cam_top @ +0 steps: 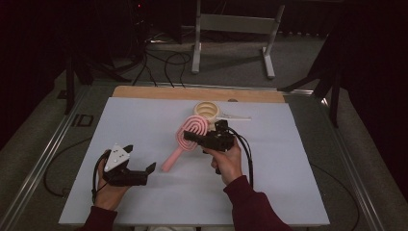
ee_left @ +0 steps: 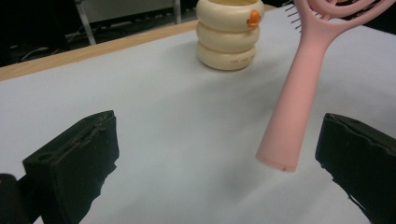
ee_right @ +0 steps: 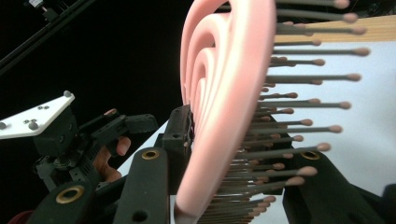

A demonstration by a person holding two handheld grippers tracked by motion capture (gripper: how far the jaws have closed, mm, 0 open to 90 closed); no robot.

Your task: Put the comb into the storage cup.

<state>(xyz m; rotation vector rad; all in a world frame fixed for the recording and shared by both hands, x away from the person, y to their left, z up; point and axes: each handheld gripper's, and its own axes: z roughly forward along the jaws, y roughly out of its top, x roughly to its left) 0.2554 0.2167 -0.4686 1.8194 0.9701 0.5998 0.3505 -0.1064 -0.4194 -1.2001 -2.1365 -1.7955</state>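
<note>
A pink hairbrush [cam_top: 184, 143] hangs tilted over the white table sheet [cam_top: 144, 120], head up and handle end low. My right gripper [cam_top: 189, 136] is shut on the brush head. In the right gripper view the jaws clamp the looped head [ee_right: 229, 93] from the back and the bristle side. My left gripper [cam_top: 140, 158] is open at the front left, just left of the handle's end. In the left gripper view the handle [ee_left: 292, 107] hangs close to the right jaw, with nothing between the pads of the gripper [ee_left: 219, 140].
A cream ringed cup [cam_top: 207, 110] with an orange bit [ee_left: 253, 17] stands at the back centre. Beside it lies a thin white item [cam_top: 235, 117]. A wooden strip [cam_top: 159, 92] edges the table's far side, and a metal stand [cam_top: 233, 29] and cables are beyond.
</note>
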